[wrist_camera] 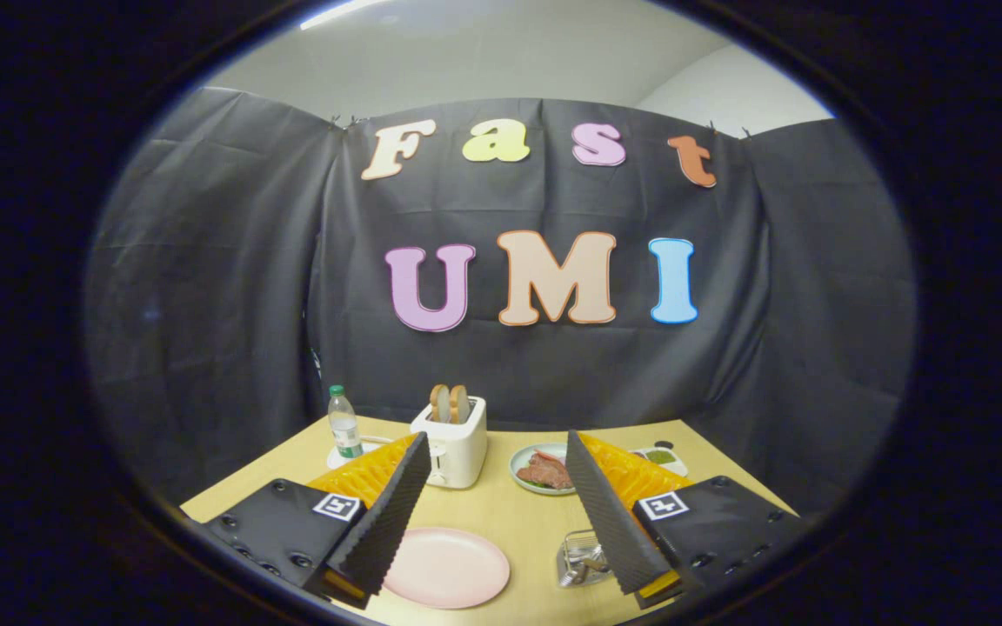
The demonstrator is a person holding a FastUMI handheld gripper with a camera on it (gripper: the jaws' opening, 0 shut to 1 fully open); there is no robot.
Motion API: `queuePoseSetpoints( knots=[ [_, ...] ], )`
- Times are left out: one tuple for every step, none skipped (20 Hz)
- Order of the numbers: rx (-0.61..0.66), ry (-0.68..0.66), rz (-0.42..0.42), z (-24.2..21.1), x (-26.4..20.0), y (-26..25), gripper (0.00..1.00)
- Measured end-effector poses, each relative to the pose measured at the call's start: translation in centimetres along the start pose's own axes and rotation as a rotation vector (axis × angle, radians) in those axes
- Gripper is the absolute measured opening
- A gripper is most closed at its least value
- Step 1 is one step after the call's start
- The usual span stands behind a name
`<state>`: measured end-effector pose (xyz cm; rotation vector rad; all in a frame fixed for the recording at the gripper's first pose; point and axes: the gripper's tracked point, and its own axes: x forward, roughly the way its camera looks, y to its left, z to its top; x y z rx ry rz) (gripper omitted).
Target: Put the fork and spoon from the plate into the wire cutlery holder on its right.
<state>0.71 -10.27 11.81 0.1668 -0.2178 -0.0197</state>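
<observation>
Your gripper hangs above the near end of the wooden table, its fingers spread wide with nothing between them.

Going left to right: at about ten o'clock from the fingers stands one plastic water bottle with a green cap. At eleven o'clock sits one white toaster with two slices of toast poking out of its slots. Between the fingers, close to the left one, lies one pink plate, and its face looks bare; you have no fork or spoon lying on it. At one o'clock is one pale plate of meat, and beyond the right finger one small white dish of something green. Just inside the right finger stands one wire cutlery holder, with metal pieces inside that look like cutlery, though how many is hard to tell.

Judging by that, the placing seems finished or close to it. Your next move calls for little more than confirming both pieces are in the holder and backing away without knocking it
</observation>
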Motion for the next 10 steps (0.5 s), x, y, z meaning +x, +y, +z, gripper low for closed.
queuePoseSetpoints(
  knots=[
    [0.002,-0.004,-0.004,0.1,-0.1,-0.2,0.99],
    [0.008,-0.005,-0.009,0.1,-0.2,-0.5,0.99],
    [0.018,-0.008,-0.014,0.2,-0.2,-0.8,0.99],
    [0.025,-0.012,-0.019,0.3,-0.2,-1.0,0.99],
    [0.026,-0.012,-0.025,0.4,-0.2,-1.3,0.99],
    [0.023,-0.012,-0.031,0.5,-0.2,-1.6,0.99],
    [0.021,-0.010,-0.038,0.4,-0.2,-1.9,0.99],
    [0.021,-0.008,-0.045,0.3,-0.1,-2.3,0.99],
    [0.023,-0.005,-0.052,0.3,-0.1,-2.5,0.99],
    [0.027,-0.004,-0.059,0.2,0.0,-2.8,0.99]
  ],
)
